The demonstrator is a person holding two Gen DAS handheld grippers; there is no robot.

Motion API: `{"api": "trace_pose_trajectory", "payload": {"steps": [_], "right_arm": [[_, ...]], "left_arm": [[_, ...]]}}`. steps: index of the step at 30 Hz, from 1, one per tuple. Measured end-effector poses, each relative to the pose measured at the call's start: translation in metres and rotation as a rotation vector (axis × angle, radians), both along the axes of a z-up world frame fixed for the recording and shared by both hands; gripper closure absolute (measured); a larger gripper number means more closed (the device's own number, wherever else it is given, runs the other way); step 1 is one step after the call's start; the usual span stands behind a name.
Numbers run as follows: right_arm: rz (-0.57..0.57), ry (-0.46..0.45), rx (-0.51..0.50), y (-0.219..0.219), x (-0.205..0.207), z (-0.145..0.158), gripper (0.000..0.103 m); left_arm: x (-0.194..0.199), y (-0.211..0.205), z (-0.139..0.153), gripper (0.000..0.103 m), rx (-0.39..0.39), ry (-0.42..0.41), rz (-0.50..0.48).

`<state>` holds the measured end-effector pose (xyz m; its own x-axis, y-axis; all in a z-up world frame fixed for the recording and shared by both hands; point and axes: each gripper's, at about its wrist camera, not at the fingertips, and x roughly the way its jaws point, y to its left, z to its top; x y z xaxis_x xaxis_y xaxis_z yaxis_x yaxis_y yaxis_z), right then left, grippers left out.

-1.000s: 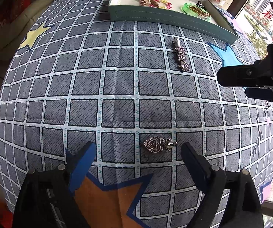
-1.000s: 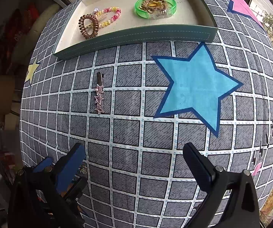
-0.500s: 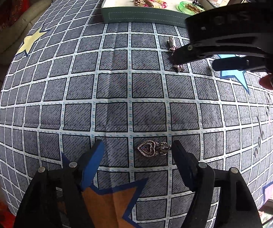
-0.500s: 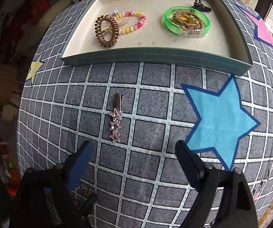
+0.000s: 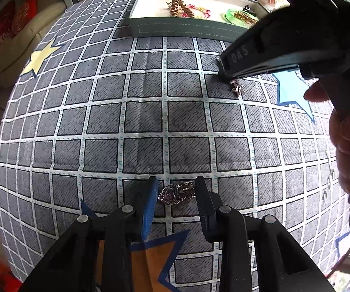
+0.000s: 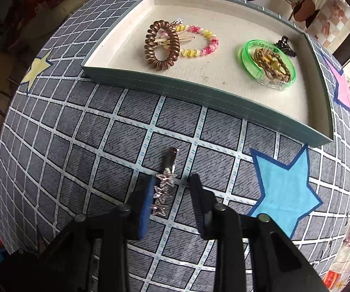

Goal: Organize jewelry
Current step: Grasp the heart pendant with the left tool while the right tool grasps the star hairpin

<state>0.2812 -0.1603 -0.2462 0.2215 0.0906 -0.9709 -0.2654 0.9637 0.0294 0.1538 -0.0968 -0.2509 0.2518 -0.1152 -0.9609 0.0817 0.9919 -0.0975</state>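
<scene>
The left hand-held gripper [image 5: 176, 194] sat on the table [image 5: 141, 126], its fingers close around a heart pendant [image 5: 171, 194] yet not clamped. The right hand-held gripper [image 6: 170, 194] likewise bracketed a star hair clip [image 6: 164, 192], unclenched, just short of the tray [image 6: 199, 97] holding hair ties.

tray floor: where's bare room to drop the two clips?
Free in the tray: the middle strip between the pink-yellow coil tie and the green bangle, plus the near right corner. Crowded: around the brown coil tie and the black claw clip.
</scene>
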Motion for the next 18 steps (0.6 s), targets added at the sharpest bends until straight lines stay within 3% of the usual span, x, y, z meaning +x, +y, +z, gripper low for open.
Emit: {"api": "trace_pose_trajectory", "payload": {"steps": [7,18], "right_arm": [[-0.052,0.033,0.104,-0.022,-0.003,0.001,0.086],[-0.135,0.024,0.200,-0.072,-0.010,0.029,0.086]], "left_arm": [[0.011,0.027,0.010,0.063,-0.099,0.008,0.026],[0.047,0.046,0.050,0.063,-0.136,-0.072,-0.008]]}}
